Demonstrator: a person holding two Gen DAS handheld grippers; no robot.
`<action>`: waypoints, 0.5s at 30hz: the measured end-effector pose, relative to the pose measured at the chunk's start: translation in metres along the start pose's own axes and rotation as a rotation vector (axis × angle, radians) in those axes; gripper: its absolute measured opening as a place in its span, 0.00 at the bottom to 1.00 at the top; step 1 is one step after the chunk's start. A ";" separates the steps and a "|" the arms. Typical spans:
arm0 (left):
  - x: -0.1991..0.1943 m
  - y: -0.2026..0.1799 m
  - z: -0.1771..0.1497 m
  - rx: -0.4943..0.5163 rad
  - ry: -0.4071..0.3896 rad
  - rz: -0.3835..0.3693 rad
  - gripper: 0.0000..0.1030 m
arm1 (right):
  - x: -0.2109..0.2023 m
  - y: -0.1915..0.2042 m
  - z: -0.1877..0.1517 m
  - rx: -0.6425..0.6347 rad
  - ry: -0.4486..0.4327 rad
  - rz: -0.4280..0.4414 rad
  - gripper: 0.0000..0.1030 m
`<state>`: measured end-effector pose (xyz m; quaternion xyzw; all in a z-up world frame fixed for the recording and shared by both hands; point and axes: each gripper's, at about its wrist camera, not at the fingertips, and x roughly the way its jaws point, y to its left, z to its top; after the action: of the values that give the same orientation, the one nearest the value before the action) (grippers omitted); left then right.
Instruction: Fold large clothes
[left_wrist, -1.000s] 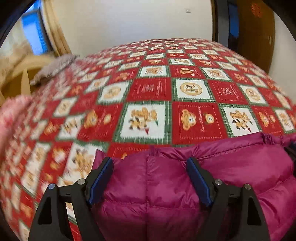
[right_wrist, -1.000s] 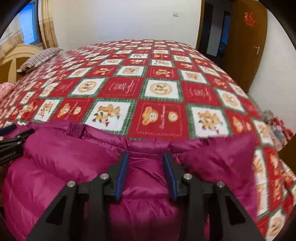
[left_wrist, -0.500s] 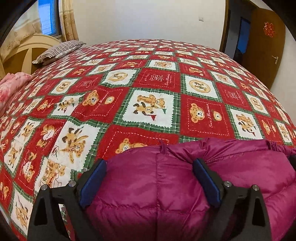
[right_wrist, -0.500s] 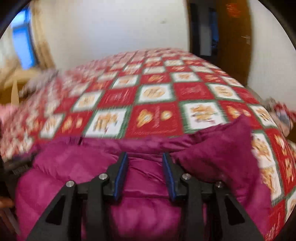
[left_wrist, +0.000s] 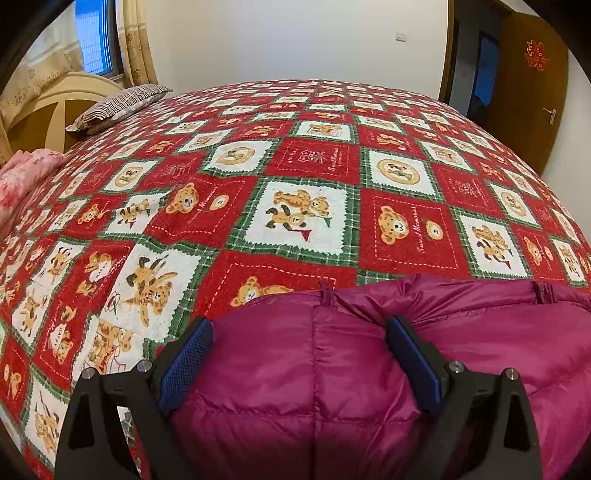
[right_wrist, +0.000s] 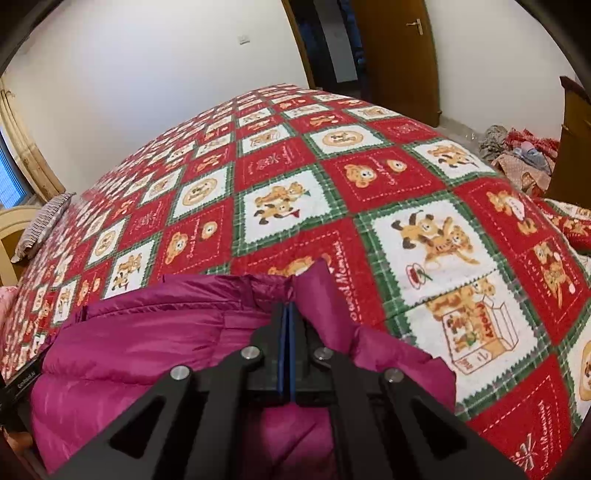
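A magenta puffer jacket lies on the near part of a bed with a red, white and green bear-print blanket. My left gripper is open, its blue-padded fingers spread wide over the jacket's top edge. In the right wrist view the jacket fills the lower left. My right gripper is shut on a fold of the jacket at its upper edge, and the fabric peaks up just beyond the tips. The blanket spreads beyond.
A striped pillow and a wooden headboard are at the far left, with pink bedding beside them. A brown door stands at the right. Loose clothes lie on the floor past the bed's right edge.
My right gripper has closed from partly open onto a fold of the jacket and swung to the right. My left gripper stays open and has shifted back slightly over the jacket.
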<state>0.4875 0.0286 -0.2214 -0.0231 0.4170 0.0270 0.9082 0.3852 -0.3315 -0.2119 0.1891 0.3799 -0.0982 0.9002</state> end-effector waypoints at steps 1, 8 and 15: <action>0.000 0.000 0.000 0.000 0.001 0.000 0.94 | -0.001 0.001 -0.001 -0.006 -0.001 -0.006 0.00; -0.036 0.008 0.002 0.033 0.027 -0.033 0.94 | -0.020 0.013 0.008 -0.074 0.039 -0.057 0.15; -0.121 0.046 -0.031 0.048 -0.078 -0.081 0.94 | -0.120 0.053 -0.015 -0.192 -0.141 0.000 0.68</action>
<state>0.3824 0.0686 -0.1501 -0.0172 0.3806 -0.0189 0.9244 0.3094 -0.2732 -0.1208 0.0945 0.3232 -0.0746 0.9386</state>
